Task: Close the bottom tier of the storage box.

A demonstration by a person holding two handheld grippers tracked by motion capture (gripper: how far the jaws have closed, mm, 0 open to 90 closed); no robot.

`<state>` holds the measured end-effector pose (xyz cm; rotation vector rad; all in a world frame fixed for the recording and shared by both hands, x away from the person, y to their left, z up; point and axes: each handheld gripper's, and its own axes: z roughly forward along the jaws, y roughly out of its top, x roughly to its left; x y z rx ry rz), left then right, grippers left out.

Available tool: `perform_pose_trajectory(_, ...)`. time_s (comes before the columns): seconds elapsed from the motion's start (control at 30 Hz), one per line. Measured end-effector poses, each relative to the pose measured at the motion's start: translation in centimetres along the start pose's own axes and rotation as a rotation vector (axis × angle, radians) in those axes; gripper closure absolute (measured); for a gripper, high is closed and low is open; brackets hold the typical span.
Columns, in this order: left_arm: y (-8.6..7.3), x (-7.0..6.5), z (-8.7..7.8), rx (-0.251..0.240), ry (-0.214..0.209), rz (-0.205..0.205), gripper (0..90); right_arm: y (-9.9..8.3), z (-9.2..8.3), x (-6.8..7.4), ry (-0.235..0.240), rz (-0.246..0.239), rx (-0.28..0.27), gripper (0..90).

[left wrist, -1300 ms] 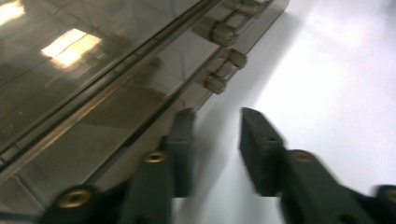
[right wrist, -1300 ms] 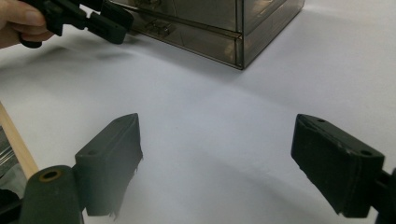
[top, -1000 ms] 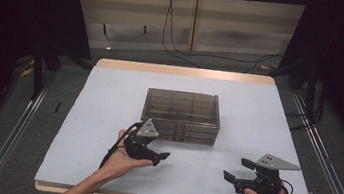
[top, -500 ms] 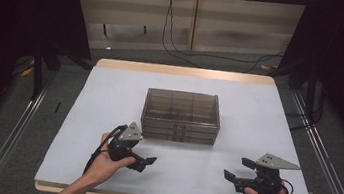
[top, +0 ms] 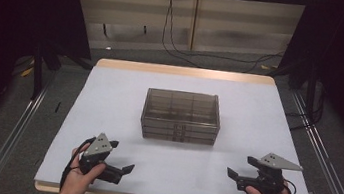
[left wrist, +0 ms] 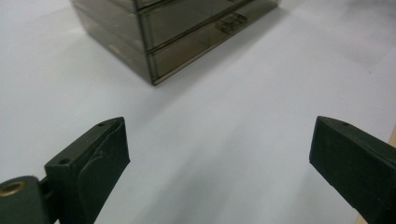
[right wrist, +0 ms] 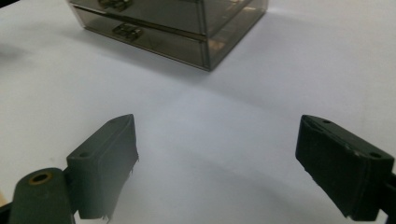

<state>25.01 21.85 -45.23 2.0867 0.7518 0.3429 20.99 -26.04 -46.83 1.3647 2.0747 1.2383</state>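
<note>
Smoky drawer box (top: 181, 116) sits mid tabletop (top: 110, 89), drawer fronts toward person. Left gripper (top: 120, 159) near front-left edge, jaws wide, empty, box well ahead to its right. Right gripper (top: 242, 168) near front-right edge, jaws wide, empty, box ahead to its left.

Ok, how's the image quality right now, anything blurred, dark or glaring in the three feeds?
High view: table evenly lit, surroundings nearly black, no glare; drawer box soft but readable. Left gripper view: the box is fairly sharp and throws a soft shadow, while the near jaws are slightly blurred. Right gripper view: softer overall, with the box's drawer handles hazy.
</note>
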Motion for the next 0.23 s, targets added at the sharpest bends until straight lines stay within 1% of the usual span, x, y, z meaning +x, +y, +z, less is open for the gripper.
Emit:
perform_pose_trajectory(0.03, -0.3, 0.1, -0.2, -0.006, 0.015, -0.015, 4.6, 0.0, 0.0, -0.1, -0.008, 0.0, 0.002, 11.5)
perform_pose_trajectory(0.07, -0.8, 0.3, -0.2, -0.012, 0.019, -0.028, 4.5, 0.0, 0.0, -0.2, -0.02, 0.002, 0.006, 11.5)
perform_pose_trajectory(0.13, -1.7, 0.7, -0.2, 0.001, 0.031, -0.076, 4.4, 0.0, 0.1, -0.3, -0.041, -0.017, 0.022, 11.4)
perform_pose_trajectory(0.17, -1.9, 1.1, -0.2, 0.009, 0.011, -0.104, 3.6, -0.2, 0.3, -0.5, -0.052, -0.011, 0.043, 11.3)
perform_pose_trajectory(0.2, -1.8, 1.4, -0.1, 0.002, 0.0, -0.11, 3.6, -0.2, 0.3, -0.5, -0.052, -0.011, 0.043, 11.3)
perform_pose_trajectory(0.23, -1.6, 1.5, 0.0, -0.013, 0.025, -0.101, 3.3, -0.3, 0.4, -0.5, -0.061, -0.012, 0.054, 11.3)
